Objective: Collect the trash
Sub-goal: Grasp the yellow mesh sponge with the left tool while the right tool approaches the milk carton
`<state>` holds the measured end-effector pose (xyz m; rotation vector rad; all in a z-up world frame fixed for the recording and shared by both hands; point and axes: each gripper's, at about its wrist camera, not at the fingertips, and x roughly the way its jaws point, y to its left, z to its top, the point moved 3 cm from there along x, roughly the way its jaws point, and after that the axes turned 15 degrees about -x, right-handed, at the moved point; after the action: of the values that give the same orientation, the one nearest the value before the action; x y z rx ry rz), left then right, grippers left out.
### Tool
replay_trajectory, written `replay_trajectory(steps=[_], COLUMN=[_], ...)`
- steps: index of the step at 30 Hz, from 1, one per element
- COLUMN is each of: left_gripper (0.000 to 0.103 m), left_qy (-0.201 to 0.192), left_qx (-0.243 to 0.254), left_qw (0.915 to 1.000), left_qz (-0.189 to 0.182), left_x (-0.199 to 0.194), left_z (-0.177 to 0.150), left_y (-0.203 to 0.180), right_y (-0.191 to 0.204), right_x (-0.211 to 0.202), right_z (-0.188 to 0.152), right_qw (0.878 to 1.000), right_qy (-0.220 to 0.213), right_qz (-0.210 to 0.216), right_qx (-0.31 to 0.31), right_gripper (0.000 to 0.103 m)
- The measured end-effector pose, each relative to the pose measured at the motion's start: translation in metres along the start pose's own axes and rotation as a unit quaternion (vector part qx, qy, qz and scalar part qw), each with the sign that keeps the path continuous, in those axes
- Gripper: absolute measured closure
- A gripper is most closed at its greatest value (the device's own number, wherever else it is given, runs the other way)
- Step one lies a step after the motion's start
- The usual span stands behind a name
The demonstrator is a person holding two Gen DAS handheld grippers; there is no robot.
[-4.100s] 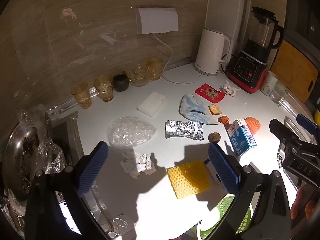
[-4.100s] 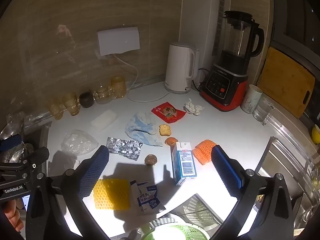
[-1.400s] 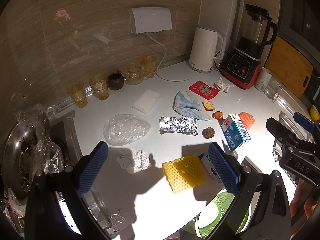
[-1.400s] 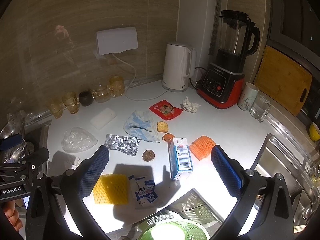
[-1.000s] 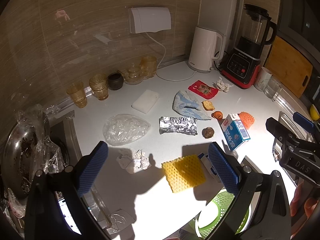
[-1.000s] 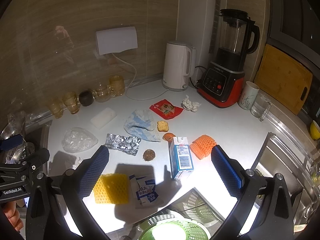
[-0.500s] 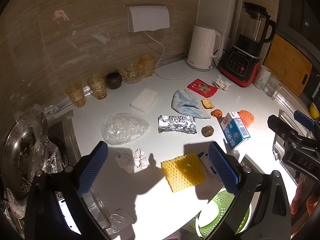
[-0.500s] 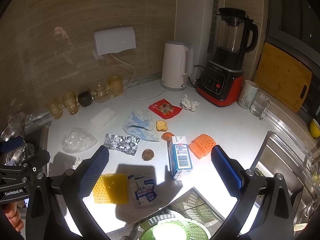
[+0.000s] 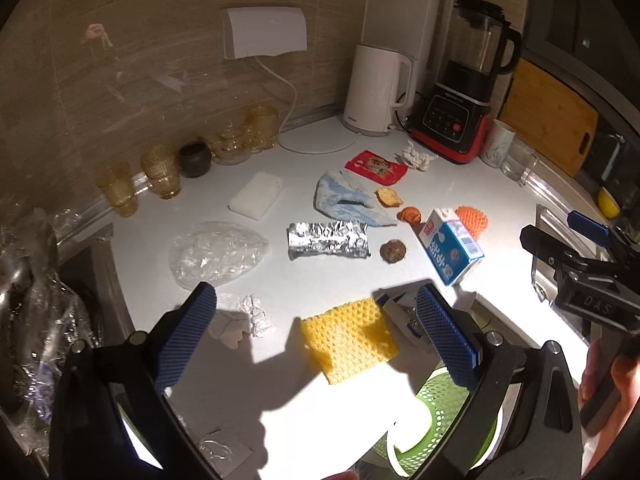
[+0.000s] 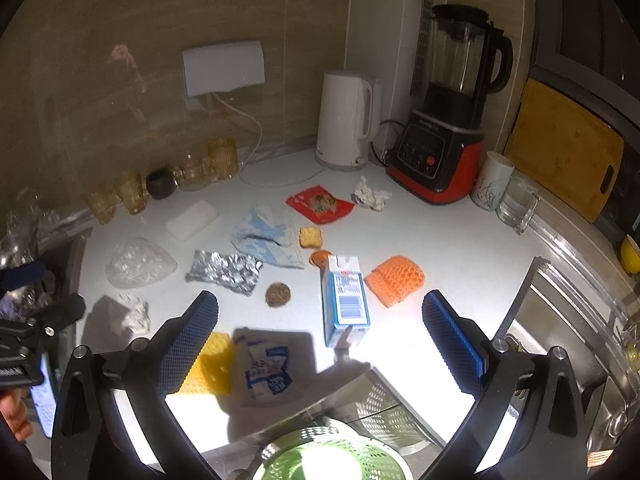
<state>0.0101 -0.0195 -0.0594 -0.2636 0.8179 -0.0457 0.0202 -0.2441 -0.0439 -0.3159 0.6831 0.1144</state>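
Domestic kitchen, viewed from above a white countertop (image 10: 460,248) set against a beige tiled wall. Small appliances stand along the back edge: a white electric kettle (image 10: 348,120), its cord running to a covered wall socket (image 10: 223,66), and a red-and-black blender (image 10: 452,120) with a dark jug. A wooden cutting board (image 10: 564,148) leans at the right, beside a ceramic cup (image 10: 491,181) and a glass mug (image 10: 518,202). Amber drinking glasses (image 9: 160,172) line the wall at the left. A stainless sink rim (image 10: 560,280) borders the counter on the right. Household litter, including a milk carton (image 10: 346,296) and crumpled foil (image 10: 224,270), lies scattered across the work surface.
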Motion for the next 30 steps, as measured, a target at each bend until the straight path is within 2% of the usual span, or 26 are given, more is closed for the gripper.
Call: replay_trajectory(steps=[6,9,14,20,26,28,30], left_gripper=[0.007,0.007,0.007,0.010,0.025,0.026,0.032], left_qy=[0.012,0.030,0.059,0.082,0.103,0.106,0.105], left_qx=[0.015,0.014,0.017,-0.005,-0.005,-0.022,-0.033], left_qw=[0.9997,0.9994,0.9980,0.9966,0.9938,0.9934,0.9933], left_qz=[0.017,0.012,0.011,0.009,0.040,0.037,0.034], left_x=[0.027,0.046,0.083,0.118,0.147,0.152,0.151], left_z=[-0.029,-0.042,-0.064,-0.076,-0.086,-0.087,-0.087], left_y=[0.012,0.009,0.000,-0.007,-0.014,-0.013,-0.012], right_y=[-0.007,-0.018,-0.027,-0.032,-0.034,-0.034,-0.032], right_x=[0.034,0.053,0.081,0.107,0.127,0.130,0.133], right_z=[-0.038,-0.054,-0.063,-0.066,-0.059,-0.057,-0.055], right_qw=[1.000,0.999,0.998,0.997,0.996,0.996,0.996], right_qy=[0.027,0.044,0.060,0.071,0.076,0.075,0.075], right_qz=[-0.005,0.010,0.019,0.037,0.053,0.055,0.055], right_qx=[0.002,0.017,0.008,0.002,0.000,-0.002,-0.004], right_gripper=[0.002,0.002,0.002,0.004,0.004,0.004,0.004])
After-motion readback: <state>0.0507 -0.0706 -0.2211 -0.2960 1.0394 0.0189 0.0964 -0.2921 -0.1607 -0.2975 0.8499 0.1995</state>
